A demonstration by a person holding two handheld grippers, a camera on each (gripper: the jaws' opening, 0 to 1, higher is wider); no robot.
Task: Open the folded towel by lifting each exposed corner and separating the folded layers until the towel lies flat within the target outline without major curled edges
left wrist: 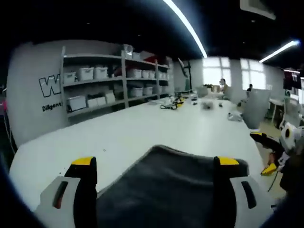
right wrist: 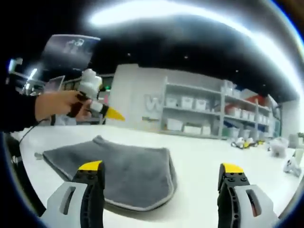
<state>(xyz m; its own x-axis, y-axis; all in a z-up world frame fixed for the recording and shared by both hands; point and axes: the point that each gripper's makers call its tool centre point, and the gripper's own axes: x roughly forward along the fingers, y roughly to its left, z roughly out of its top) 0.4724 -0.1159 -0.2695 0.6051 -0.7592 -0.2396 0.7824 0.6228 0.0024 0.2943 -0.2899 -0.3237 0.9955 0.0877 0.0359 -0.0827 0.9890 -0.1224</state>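
Note:
A dark grey folded towel (left wrist: 164, 185) lies on the white table (left wrist: 142, 133), straight ahead of my left gripper (left wrist: 156, 164), whose yellow-tipped jaws stand wide apart above its near edge. My right gripper (left wrist: 264, 153) comes in from the right, open, over the table's edge. In the right gripper view the towel (right wrist: 123, 166) lies flat with a pale hem, left of centre. My right gripper (right wrist: 161, 167) is open, its left jaw over the towel's near edge. A hand (right wrist: 57, 105) holds the left gripper (right wrist: 111, 113) in the air beyond the towel.
Grey shelves with white bins (left wrist: 114, 80) stand along the far wall, seen again as shelves (right wrist: 209, 114) in the right gripper view. Small tools and yellow-black items (left wrist: 175, 102) lie at the table's far end. Bright windows (left wrist: 223, 71) and desks lie beyond.

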